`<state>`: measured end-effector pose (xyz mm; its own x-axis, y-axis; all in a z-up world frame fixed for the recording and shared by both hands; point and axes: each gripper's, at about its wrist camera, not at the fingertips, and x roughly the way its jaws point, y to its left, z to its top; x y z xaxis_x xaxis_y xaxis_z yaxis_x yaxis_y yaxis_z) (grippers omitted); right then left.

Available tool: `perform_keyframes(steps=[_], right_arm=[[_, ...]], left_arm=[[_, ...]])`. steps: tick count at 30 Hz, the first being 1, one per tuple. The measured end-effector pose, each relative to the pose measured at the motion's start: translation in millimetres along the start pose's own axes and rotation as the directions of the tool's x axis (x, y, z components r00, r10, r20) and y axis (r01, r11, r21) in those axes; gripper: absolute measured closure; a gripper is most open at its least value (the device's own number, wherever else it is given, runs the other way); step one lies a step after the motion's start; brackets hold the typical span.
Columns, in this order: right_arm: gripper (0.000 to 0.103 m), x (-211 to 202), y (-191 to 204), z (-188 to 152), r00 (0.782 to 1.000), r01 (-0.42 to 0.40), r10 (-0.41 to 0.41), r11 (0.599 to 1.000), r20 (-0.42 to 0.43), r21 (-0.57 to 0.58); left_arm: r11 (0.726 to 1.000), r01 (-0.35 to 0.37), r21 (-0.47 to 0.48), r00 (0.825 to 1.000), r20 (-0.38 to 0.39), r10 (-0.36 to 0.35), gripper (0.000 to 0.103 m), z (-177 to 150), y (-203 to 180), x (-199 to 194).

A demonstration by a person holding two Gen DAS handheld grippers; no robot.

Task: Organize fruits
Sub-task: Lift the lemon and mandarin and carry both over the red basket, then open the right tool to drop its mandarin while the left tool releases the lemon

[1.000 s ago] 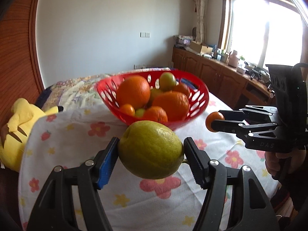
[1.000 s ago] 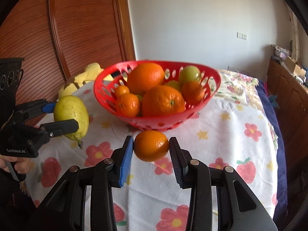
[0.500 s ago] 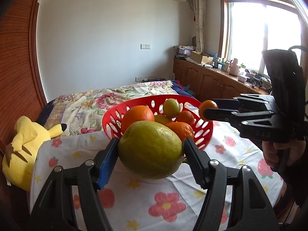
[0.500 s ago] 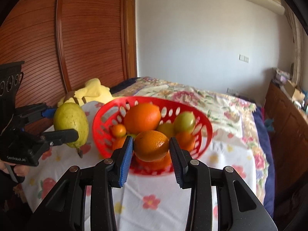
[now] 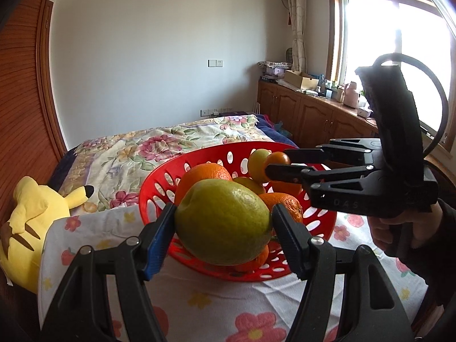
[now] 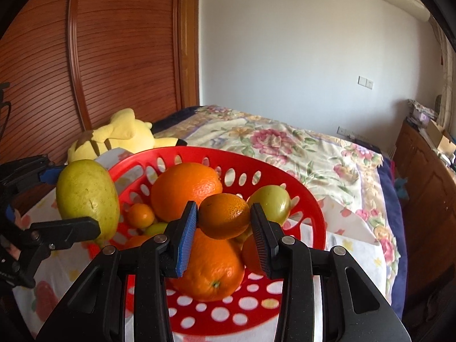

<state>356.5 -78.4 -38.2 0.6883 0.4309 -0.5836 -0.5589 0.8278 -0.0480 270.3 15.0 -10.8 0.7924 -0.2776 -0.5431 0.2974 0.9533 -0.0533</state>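
Your left gripper (image 5: 223, 222) is clamped on the large yellow-green fruit (image 5: 222, 221), held at the near rim of the red basket (image 5: 154, 179). Your right gripper (image 6: 223, 219) is clamped on a small orange (image 6: 223, 215), directly above the fruit piled in the basket. Only the left view shows your hand (image 5: 399, 230) — and the window (image 5: 393, 57). The basket stands on the flowered worktop (image 5: 199, 299).
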Motion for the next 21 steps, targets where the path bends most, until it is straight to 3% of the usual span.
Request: perform_keyframes(steps=[8, 21], right_arm=[[0.062, 8.2, -6.7, -4.7, 1.000, -0.020, 0.020, 1.000, -0.007, 0.016], [0.062, -11.8, -9.4, -12.0, 0.999, -0.012, 0.011, 0.999, 0.032, 0.036]], left_arm=[[1.000, -0.001, 0.005, 1.000, -0.013, 0.001, 0.036, 3.9, -5.4, 15.7], [1.000, 0.003, 0.009, 1.000, -0.024, -0.003, 0.036, 9.2, -10.5, 33.2]])
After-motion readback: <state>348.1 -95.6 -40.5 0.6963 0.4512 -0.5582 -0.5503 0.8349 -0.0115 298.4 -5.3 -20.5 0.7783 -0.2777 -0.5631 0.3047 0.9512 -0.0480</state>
